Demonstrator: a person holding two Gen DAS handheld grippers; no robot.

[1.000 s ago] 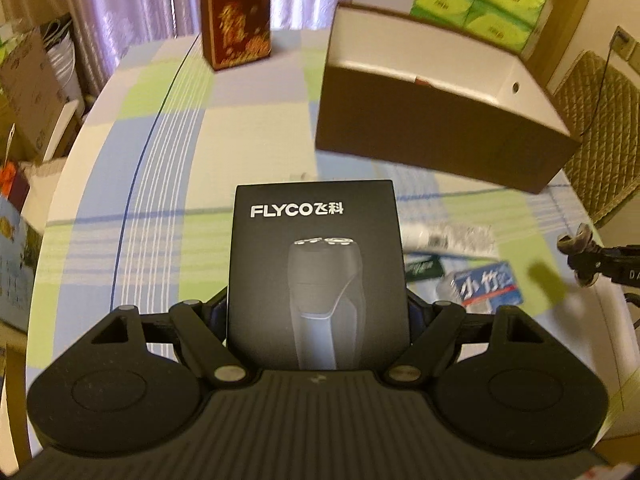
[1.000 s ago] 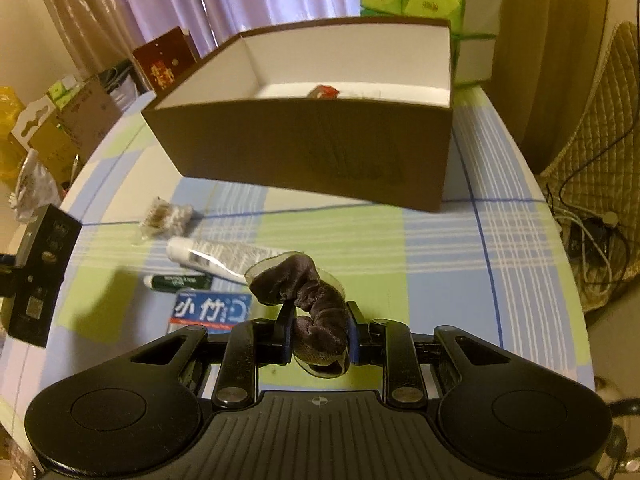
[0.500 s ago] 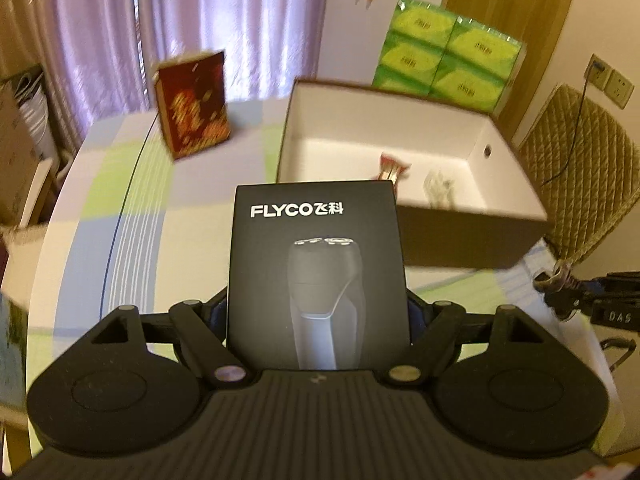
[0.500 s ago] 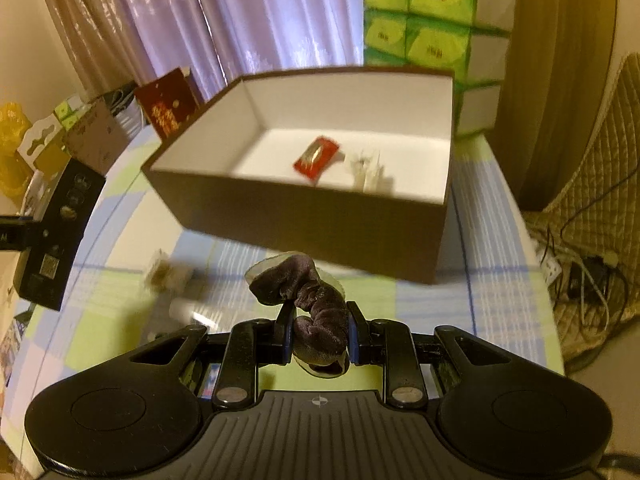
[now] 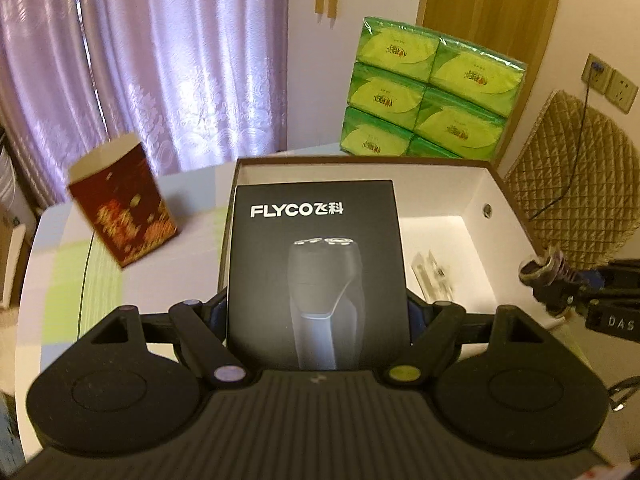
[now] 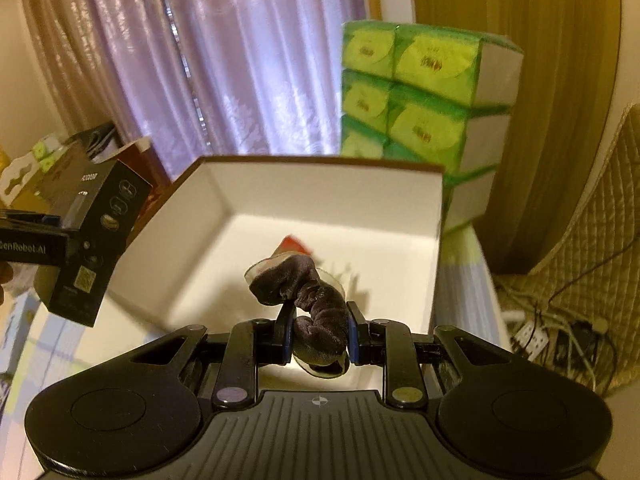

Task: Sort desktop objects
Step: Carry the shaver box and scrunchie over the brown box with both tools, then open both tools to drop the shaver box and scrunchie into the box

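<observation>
With your left gripper (image 5: 318,312) clamping the shaver box (image 5: 318,272) and your right gripper (image 6: 318,330) pinching the scrunchie (image 6: 308,296), both over the open carton (image 6: 328,196), lower each inside before releasing, clear of the items already there.

We read "FLYCO" plus two Chinese characters in white on the black shaver box (image 5: 316,272). The right gripper (image 5: 560,280) body shows "DAS"; the left gripper (image 6: 76,240) body shows "GenRobot.AI".

Matt black card shaver box (image 5: 316,272); plush velvety scrunchie (image 6: 312,300); smooth white-lined cardboard storage box (image 6: 328,196); glossy plastic-wrapped tissue packs (image 5: 428,92), upper right.
</observation>
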